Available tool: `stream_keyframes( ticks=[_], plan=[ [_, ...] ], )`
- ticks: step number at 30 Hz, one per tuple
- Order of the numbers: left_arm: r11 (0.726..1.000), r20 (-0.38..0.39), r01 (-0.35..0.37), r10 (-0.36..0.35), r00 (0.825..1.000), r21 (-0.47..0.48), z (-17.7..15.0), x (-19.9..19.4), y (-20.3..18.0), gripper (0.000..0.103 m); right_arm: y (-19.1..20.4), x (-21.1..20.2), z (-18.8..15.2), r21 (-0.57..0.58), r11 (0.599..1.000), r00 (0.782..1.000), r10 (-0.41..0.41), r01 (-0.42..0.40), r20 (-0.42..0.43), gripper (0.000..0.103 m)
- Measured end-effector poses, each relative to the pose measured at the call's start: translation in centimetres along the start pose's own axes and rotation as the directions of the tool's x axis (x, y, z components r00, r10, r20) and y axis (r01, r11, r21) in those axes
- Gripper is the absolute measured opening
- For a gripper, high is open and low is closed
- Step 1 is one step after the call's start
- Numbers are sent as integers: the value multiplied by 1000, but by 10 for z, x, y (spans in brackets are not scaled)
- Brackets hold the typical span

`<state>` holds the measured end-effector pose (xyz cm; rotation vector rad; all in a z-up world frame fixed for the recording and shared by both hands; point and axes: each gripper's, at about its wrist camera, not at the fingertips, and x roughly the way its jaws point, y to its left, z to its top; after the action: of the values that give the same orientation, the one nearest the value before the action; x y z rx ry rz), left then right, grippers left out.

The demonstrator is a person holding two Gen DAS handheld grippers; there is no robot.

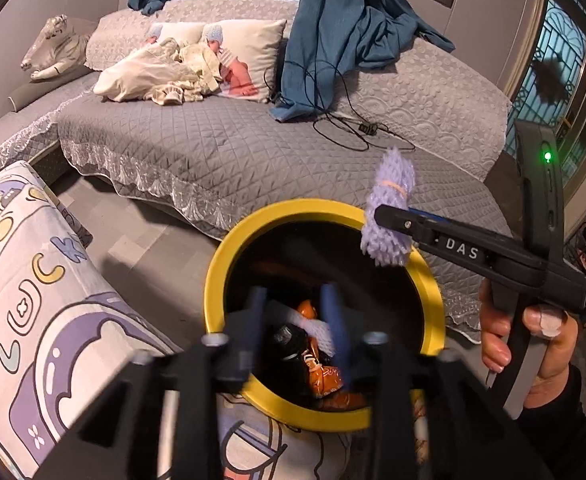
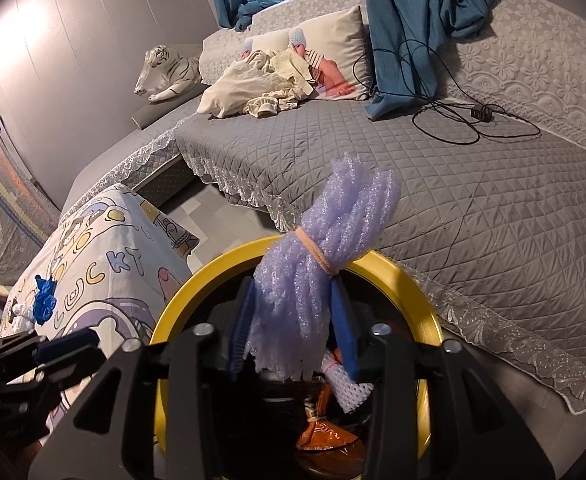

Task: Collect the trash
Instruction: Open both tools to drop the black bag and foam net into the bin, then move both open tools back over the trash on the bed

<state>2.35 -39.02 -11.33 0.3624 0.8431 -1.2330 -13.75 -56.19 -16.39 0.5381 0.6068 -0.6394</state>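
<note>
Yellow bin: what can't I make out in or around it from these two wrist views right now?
- Bin contents, left wrist view: the left gripper covers most; only an orange wrapper and white mesh show.
- Bin depth, right wrist view: the purple foam net bundle and right gripper block the middle.
- Whether the right pads press the bundle: unclear.
- Bin's outer wall: cut off by both gripper bodies.

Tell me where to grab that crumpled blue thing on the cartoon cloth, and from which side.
Grip the blue wad across its bunched middle, coming from above. It lies loose on the patterned cloth, apart from the yellow bin, with open space overhead. Its soft folds should squash between the fingers.
</note>
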Motion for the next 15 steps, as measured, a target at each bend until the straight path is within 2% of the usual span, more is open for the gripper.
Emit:
stream_keyframes(
  ticks=[9, 15],
  plan=[
    [999, 36, -25, 26, 999, -41, 1, -21, 21, 38, 5, -10, 8, -4, 1000, 1000, -5, 5, 27, 43],
    [988, 89, -119, 128, 988, -103, -2, -60, 70, 38, 36, -24, 16, -69, 997, 997, 39, -35, 65, 43]
  ],
)
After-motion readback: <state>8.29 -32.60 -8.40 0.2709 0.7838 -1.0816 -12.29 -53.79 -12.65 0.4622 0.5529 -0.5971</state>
